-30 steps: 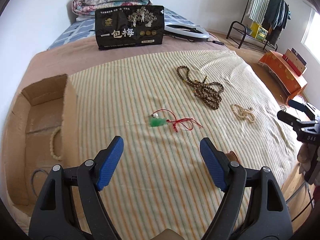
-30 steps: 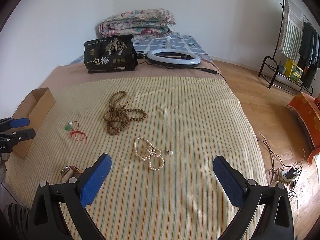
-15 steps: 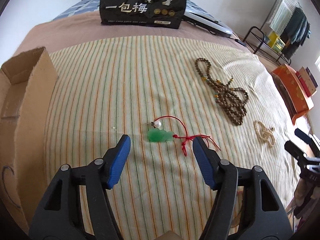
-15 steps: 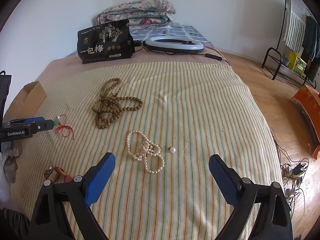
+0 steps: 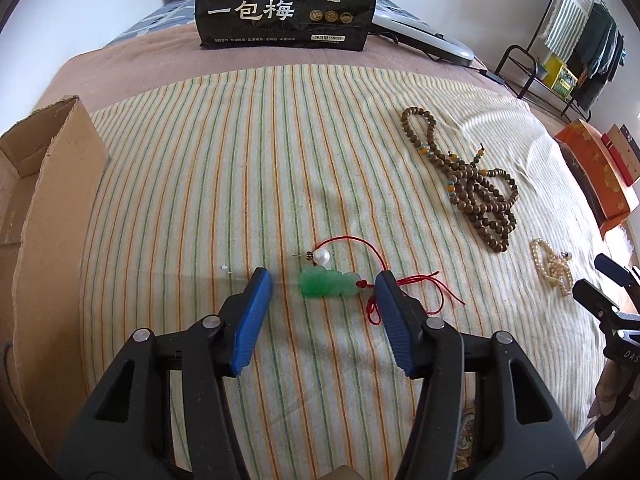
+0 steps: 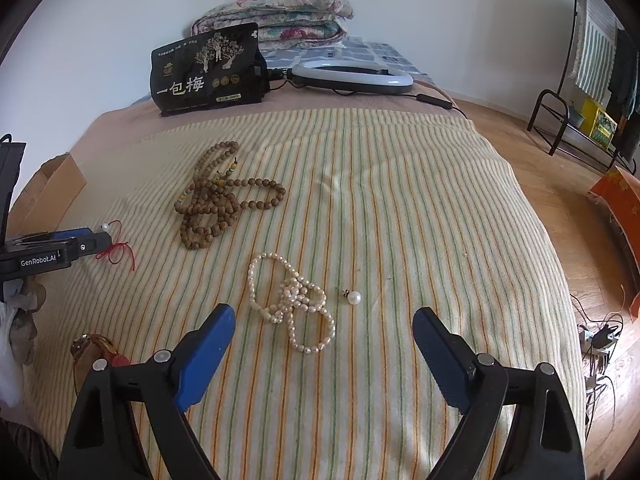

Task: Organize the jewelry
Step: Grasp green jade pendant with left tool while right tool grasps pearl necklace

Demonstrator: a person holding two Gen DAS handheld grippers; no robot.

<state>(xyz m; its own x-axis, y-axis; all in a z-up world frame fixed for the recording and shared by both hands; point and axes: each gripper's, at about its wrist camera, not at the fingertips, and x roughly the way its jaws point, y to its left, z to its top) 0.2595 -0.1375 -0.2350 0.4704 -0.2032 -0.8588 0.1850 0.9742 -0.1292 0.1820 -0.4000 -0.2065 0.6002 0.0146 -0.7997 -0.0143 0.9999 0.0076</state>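
A green jade pendant [image 5: 328, 284] on a red cord [image 5: 416, 280] lies on the striped bed cover, with a pearl earring [image 5: 321, 256] touching its far edge. My left gripper [image 5: 323, 280] is open, its blue pads on either side of the pendant, low over the cover. A brown wooden bead necklace [image 5: 476, 192] [image 6: 216, 204] lies further right. A pearl necklace [image 6: 292, 300] [image 5: 552, 264] lies just ahead of my open right gripper [image 6: 324, 320], with a second pearl earring [image 6: 354, 297] beside it.
An open cardboard box [image 5: 44, 184] stands at the bed's left edge. A black snack bag [image 5: 286, 4] [image 6: 206, 74] and a ring light [image 6: 352, 74] lie at the back. A small gold and red trinket [image 6: 100, 350] lies near the front left edge.
My left gripper has moved forward and down until its pads flank the green pendant, and its jaws have narrowed. My right gripper has moved closer to the pearl necklace.
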